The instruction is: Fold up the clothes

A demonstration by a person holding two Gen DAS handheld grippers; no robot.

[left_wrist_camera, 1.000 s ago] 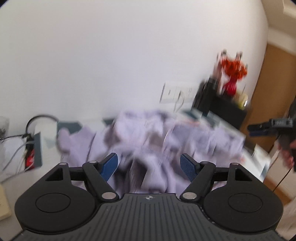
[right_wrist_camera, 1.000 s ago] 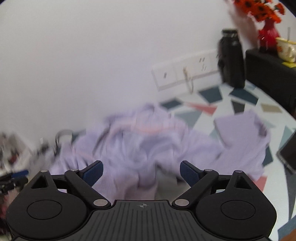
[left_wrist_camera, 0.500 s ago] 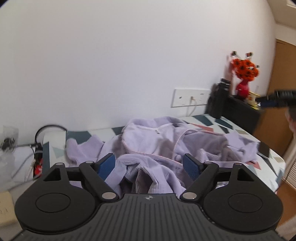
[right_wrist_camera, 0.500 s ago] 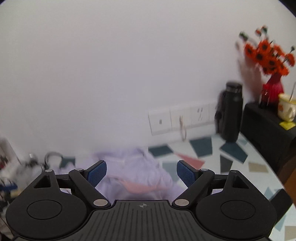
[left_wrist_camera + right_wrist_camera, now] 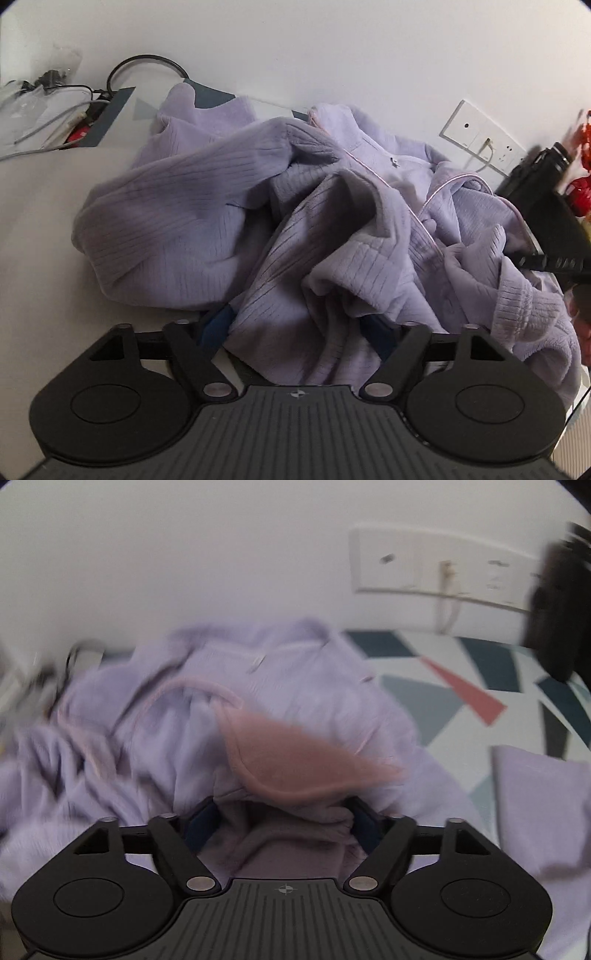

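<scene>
A crumpled lavender ribbed fleece jacket (image 5: 207,221) with pale pink piping lies heaped on the table. My left gripper (image 5: 297,326) is low at its near edge, jaws wide apart, and a fold of the fabric drapes between and over the blue pads (image 5: 218,325). In the blurred right wrist view the same jacket (image 5: 155,731) shows a pink lining flap (image 5: 295,760). My right gripper (image 5: 282,823) is open, with bunched cloth lying between its fingers. A black part of the right gripper (image 5: 546,262) shows at the jacket's right side.
Cables and a black loop (image 5: 147,62) lie at the back left by the wall. A wall socket plate (image 5: 436,565), a black bottle (image 5: 557,620) and a red vase (image 5: 580,192) stand at the right. The patterned tabletop (image 5: 461,694) holds another lavender piece (image 5: 543,794).
Both grippers have dropped from facing the wall down onto the jacket. Fabric now lies between each pair of open fingers, where before they hung above it.
</scene>
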